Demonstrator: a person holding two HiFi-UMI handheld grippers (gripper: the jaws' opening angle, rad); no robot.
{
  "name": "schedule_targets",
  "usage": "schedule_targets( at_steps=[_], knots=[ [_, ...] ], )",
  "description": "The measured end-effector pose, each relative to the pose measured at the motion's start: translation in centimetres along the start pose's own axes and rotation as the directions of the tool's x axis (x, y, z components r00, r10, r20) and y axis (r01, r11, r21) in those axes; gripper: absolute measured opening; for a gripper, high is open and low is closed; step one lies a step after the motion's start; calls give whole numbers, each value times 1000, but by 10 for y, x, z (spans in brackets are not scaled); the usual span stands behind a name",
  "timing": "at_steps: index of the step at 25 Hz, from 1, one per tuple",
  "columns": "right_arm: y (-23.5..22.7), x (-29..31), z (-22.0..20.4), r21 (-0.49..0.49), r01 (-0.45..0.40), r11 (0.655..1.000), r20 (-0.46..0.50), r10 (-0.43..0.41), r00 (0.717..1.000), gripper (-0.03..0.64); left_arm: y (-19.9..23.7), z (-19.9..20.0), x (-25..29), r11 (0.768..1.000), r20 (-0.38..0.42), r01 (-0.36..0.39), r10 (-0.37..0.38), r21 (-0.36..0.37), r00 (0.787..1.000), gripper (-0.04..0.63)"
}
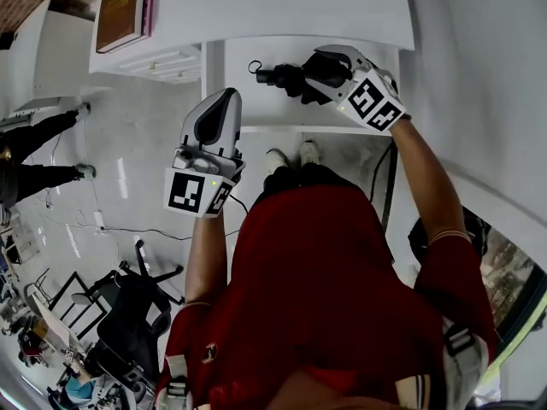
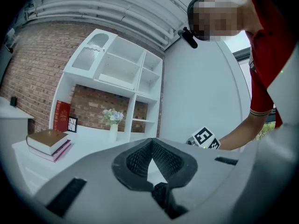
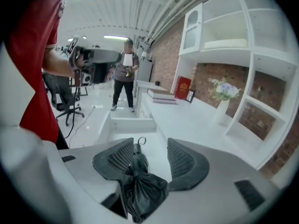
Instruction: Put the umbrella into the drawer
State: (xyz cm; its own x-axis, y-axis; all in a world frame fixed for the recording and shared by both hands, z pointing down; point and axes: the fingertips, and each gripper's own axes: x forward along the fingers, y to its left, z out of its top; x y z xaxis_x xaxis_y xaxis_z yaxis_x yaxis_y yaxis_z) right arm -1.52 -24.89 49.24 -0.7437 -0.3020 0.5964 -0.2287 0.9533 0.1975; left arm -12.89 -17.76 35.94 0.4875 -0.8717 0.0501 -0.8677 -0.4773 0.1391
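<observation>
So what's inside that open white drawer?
The drawer shows only white floor and walls where visible. The black umbrella, gripped in the right claw, blocks the near end, so anything there stays unseen.

surface: white counter [image 3: 187, 121] | on it: book stack [image 3: 161, 96]; flower vase [image 3: 220, 112]; red book [image 3: 182, 85]

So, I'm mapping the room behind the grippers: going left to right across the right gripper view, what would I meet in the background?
chair → person → books → red book → vase
</observation>
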Motion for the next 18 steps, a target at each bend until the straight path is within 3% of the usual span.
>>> schedule_targets(
  at_steps=[6,12,18],
  knots=[
    [4,-40,65,121,43,992,204,-67,977,171,-10,11,-1,1000,28,29,-30,12,999,6],
    [14,-73,109,235,56,970,366,-142,920,93,-20,22,-4,998,50,49,-50,30,997,6],
    [30,-97,139,269,55,962,464,-179,867,43,-30,34,-10,996,72,66,-69,53,995,6]
  ],
)
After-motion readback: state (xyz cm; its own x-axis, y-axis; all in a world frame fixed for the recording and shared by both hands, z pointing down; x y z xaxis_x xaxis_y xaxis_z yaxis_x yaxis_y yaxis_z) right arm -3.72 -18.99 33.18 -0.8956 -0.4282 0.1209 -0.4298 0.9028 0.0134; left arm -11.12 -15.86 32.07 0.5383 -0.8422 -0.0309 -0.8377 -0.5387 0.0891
